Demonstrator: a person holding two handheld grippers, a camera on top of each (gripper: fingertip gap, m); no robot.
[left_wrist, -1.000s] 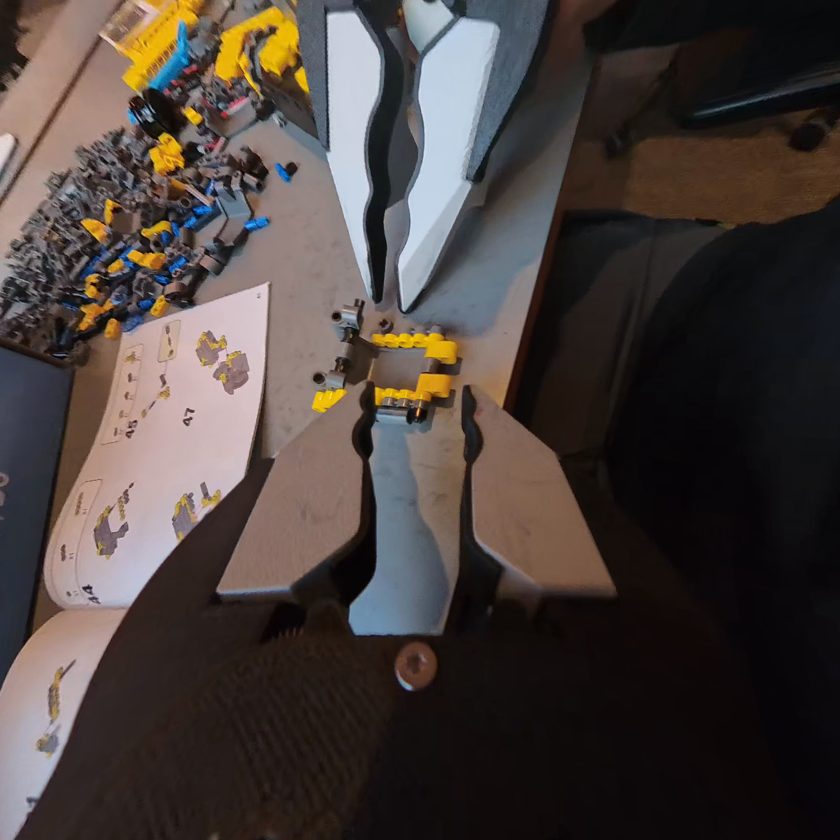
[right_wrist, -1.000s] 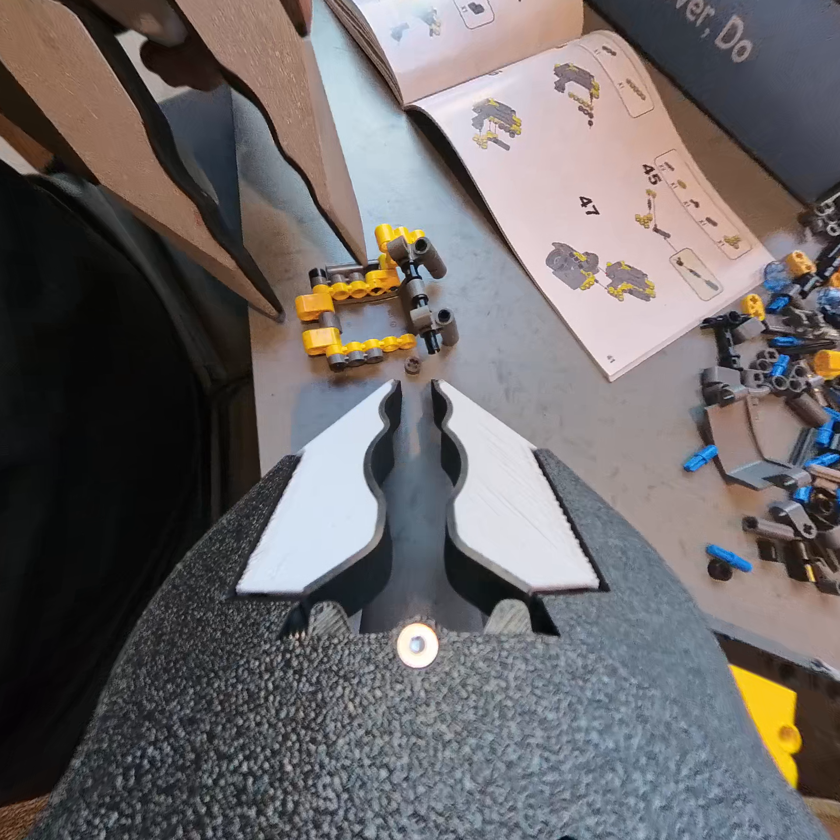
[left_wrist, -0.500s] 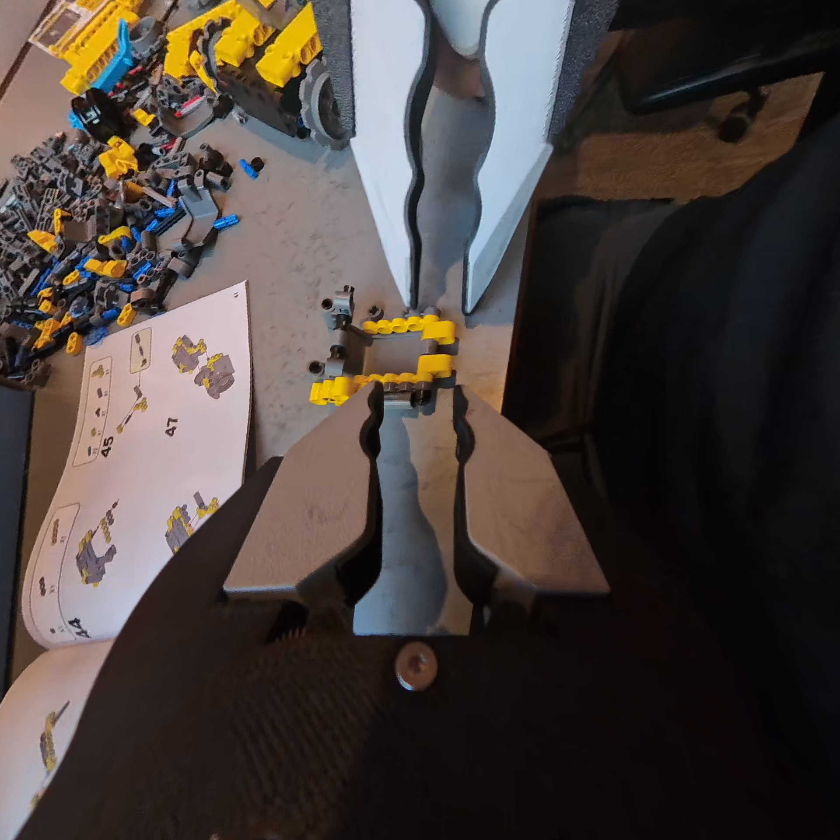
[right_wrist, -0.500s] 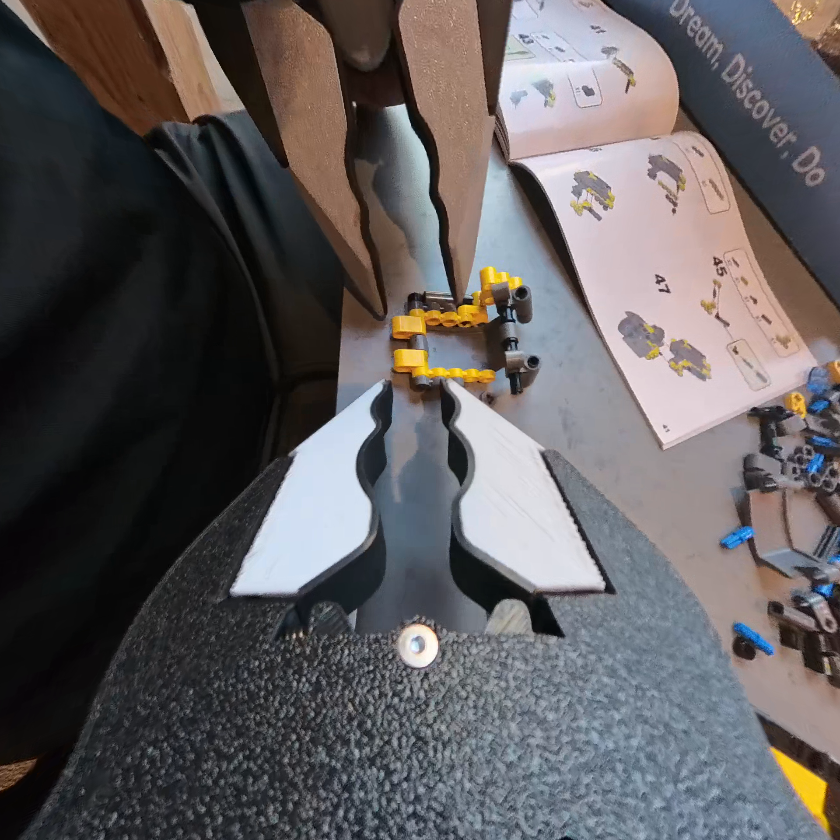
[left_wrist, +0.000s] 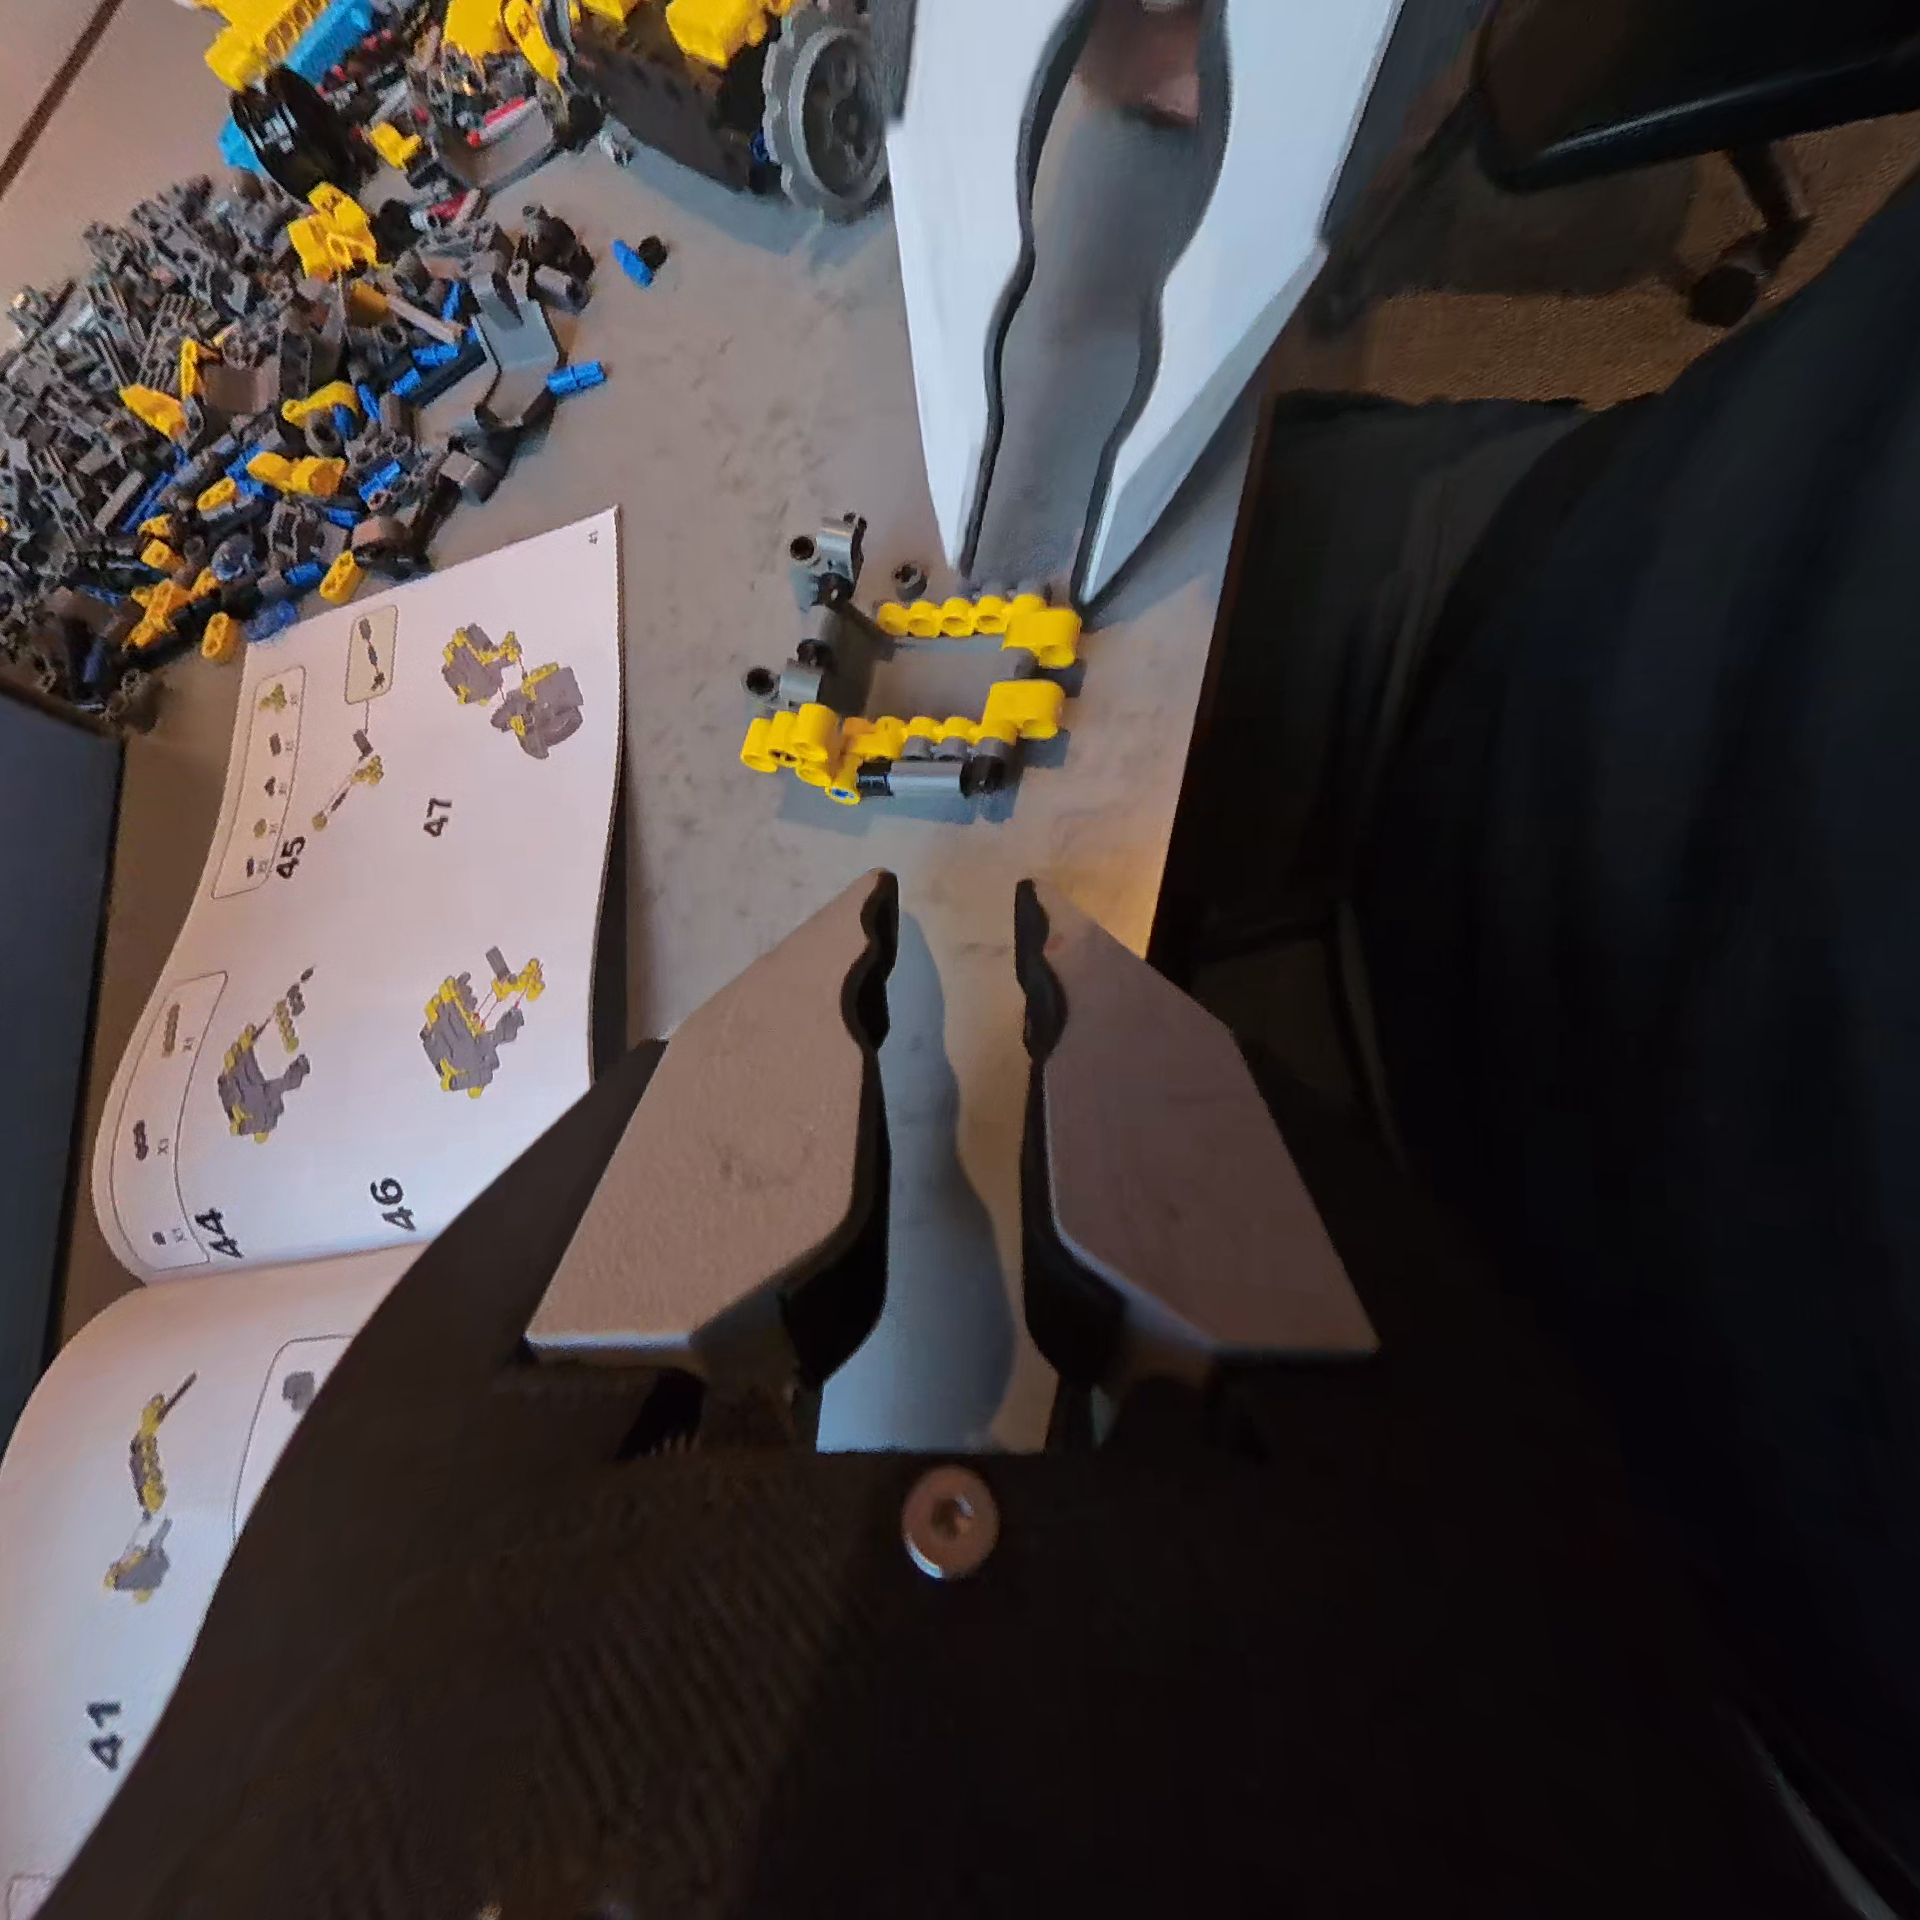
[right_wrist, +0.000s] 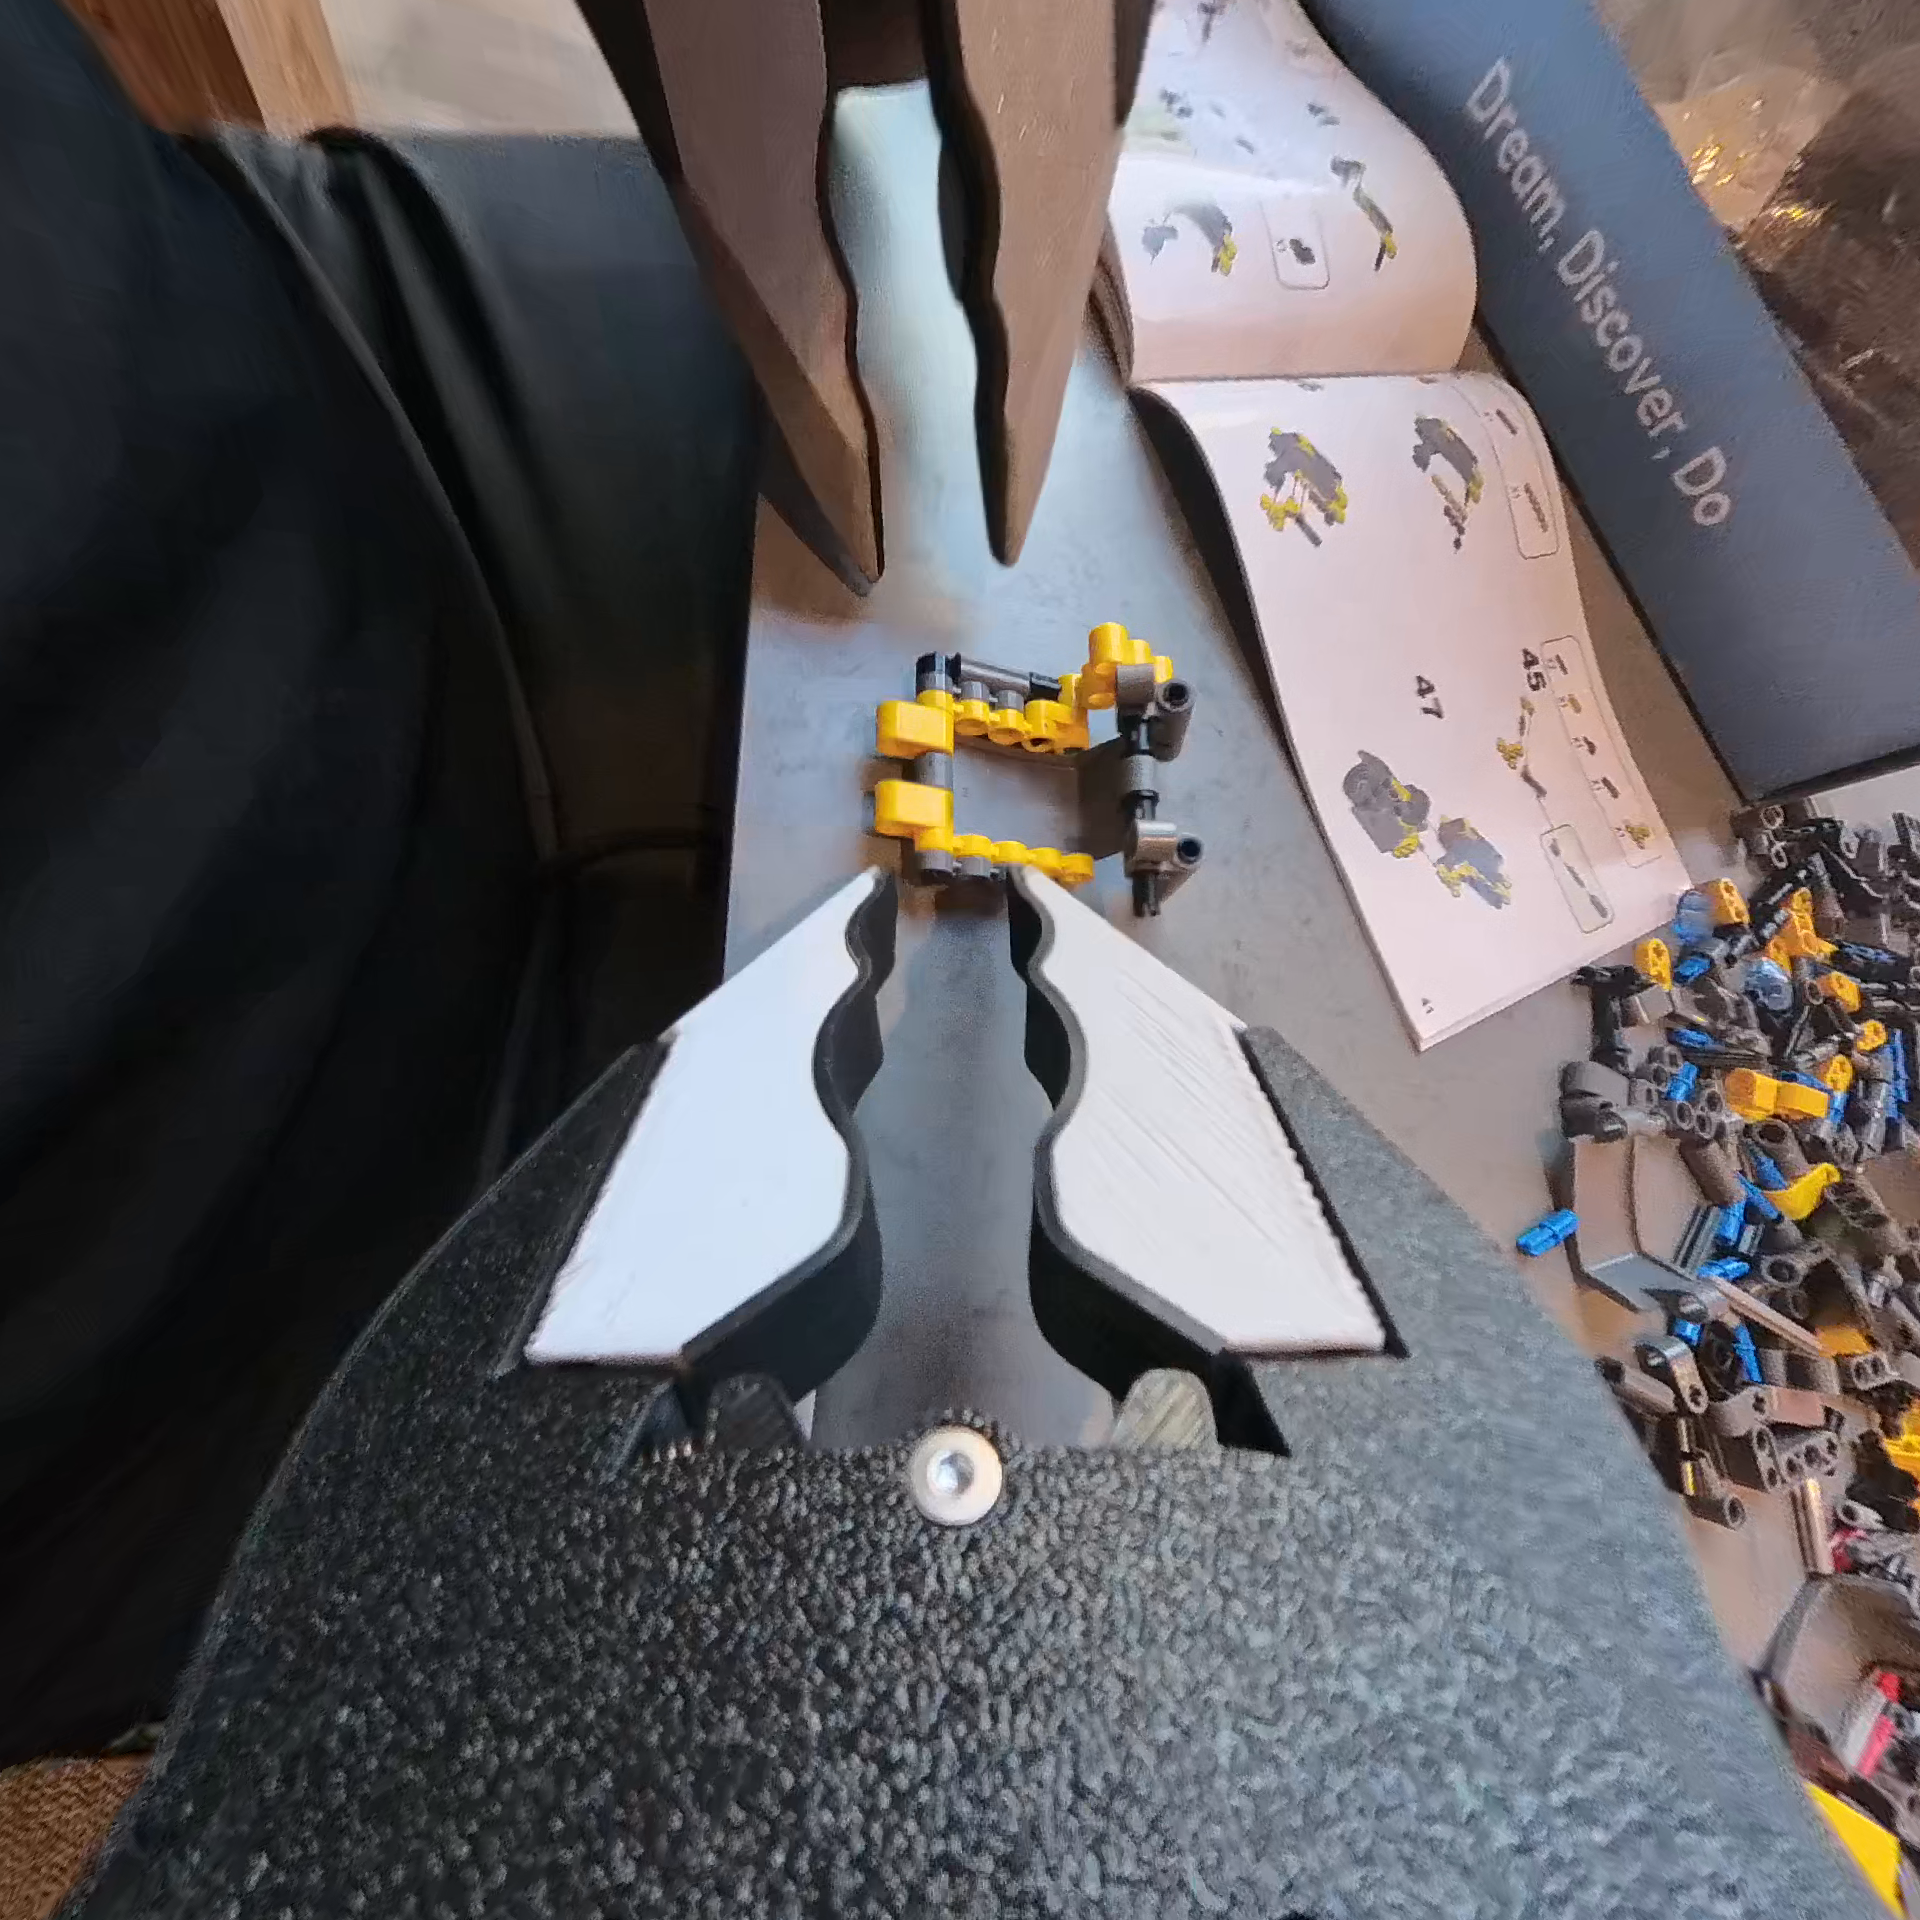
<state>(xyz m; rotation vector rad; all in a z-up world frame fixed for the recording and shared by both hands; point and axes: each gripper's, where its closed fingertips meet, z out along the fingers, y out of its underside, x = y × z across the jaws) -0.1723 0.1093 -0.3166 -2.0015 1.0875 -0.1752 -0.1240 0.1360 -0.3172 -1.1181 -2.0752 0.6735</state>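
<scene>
A small open frame of yellow and grey building pieces (left_wrist: 914, 686) lies flat on the grey table (left_wrist: 727, 416) near its edge. My left gripper (left_wrist: 954, 894) is open and empty, a short way back from the frame's near beam. My right gripper (right_wrist: 945, 878), with white fingers, is open with its tips at the frame's (right_wrist: 987, 779) opposite beam, one on each side of it. Each gripper shows in the other's view: the right gripper (left_wrist: 1029, 587) at the top of the left wrist view, the left gripper (right_wrist: 935, 571) at the top of the right wrist view.
An open instruction booklet (left_wrist: 416, 883) lies beside the frame. Past it are a heap of loose grey, blue and yellow pieces (left_wrist: 208, 416) and a partly built yellow vehicle (left_wrist: 675, 73). A dark blue box (right_wrist: 1662, 364) borders the booklet. A person's dark clothing (left_wrist: 1610, 935) is past the table edge (left_wrist: 1195, 727). Left tips to right tips: about 7 centimetres.
My left gripper has drawn back from the frame's near beam. My right gripper has moved in until its tips reach the opposite beam. The frame's near beam now carries more yellow pieces.
</scene>
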